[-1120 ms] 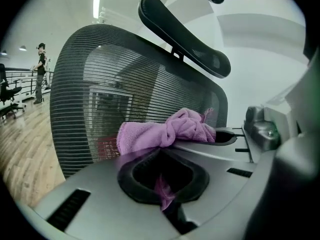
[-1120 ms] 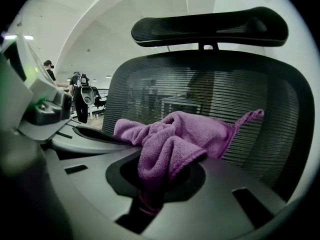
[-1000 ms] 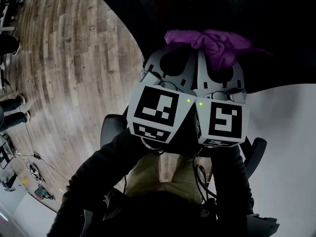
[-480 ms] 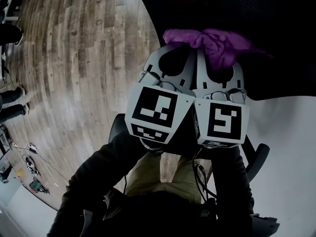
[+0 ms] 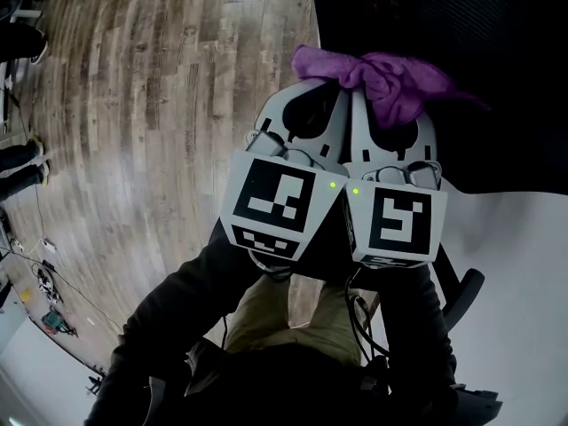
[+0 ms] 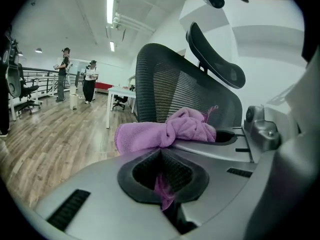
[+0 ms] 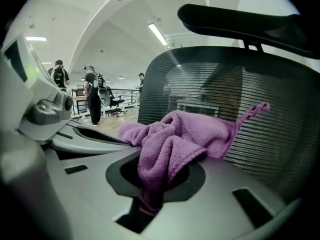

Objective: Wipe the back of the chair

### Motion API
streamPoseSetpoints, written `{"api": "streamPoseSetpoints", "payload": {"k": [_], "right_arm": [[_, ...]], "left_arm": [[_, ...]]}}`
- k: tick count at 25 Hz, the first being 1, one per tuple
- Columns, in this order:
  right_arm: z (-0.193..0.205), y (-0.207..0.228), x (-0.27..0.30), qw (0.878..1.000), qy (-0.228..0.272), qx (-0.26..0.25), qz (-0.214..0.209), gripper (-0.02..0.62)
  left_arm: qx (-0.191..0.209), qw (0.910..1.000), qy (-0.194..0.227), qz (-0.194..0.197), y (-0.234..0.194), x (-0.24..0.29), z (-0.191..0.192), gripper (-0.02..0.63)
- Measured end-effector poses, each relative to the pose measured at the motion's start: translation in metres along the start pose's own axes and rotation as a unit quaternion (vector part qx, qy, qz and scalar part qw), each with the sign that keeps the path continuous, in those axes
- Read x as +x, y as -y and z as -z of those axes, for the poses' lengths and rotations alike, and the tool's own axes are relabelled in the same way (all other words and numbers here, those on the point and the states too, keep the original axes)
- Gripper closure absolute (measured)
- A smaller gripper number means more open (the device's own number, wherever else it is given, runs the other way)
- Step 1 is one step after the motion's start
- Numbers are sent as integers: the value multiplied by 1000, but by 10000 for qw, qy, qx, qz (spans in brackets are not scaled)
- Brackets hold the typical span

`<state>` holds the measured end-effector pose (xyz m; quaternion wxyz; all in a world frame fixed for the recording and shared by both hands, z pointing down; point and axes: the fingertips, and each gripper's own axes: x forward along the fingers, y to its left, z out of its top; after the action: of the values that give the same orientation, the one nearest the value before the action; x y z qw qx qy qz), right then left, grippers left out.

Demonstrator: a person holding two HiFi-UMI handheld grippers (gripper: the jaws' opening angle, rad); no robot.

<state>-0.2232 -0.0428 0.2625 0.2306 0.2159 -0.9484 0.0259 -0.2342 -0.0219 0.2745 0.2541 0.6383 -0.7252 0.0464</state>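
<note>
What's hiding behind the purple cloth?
The black mesh chair back stands right behind the purple cloth, with its headrest above. The patch of mesh straight behind the cloth is covered, so whether they touch cannot be seen.

Passage straight ahead is barred by the mesh chair back [image 7: 225,99], overhung by its headrest [image 6: 215,59]; open wooden floor [image 5: 133,105] is found on the left.

No words, numbers or brands can be read — the cubes [image 5: 275,204] on the left tongs [image 5: 334,87] and right tongs [image 5: 366,90] bear only square markers.
</note>
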Motion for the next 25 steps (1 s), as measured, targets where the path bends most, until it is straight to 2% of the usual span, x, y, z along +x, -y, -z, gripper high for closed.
{"api": "streamPoseSetpoints", "payload": {"k": [11, 21, 25], "right_arm": [[-6, -28, 14, 9992, 2, -277, -288, 532], [-6, -35, 15, 9994, -34, -166, -302, 532], [-4, -38, 9, 9985, 83, -327, -430, 532]], "left_arm": [[-154, 9997, 18, -174, -27, -13, 3, 606], [-227, 9994, 24, -251, -32, -19, 6, 606], [-268, 9993, 32, -259, -28, -22, 14, 606]]}}
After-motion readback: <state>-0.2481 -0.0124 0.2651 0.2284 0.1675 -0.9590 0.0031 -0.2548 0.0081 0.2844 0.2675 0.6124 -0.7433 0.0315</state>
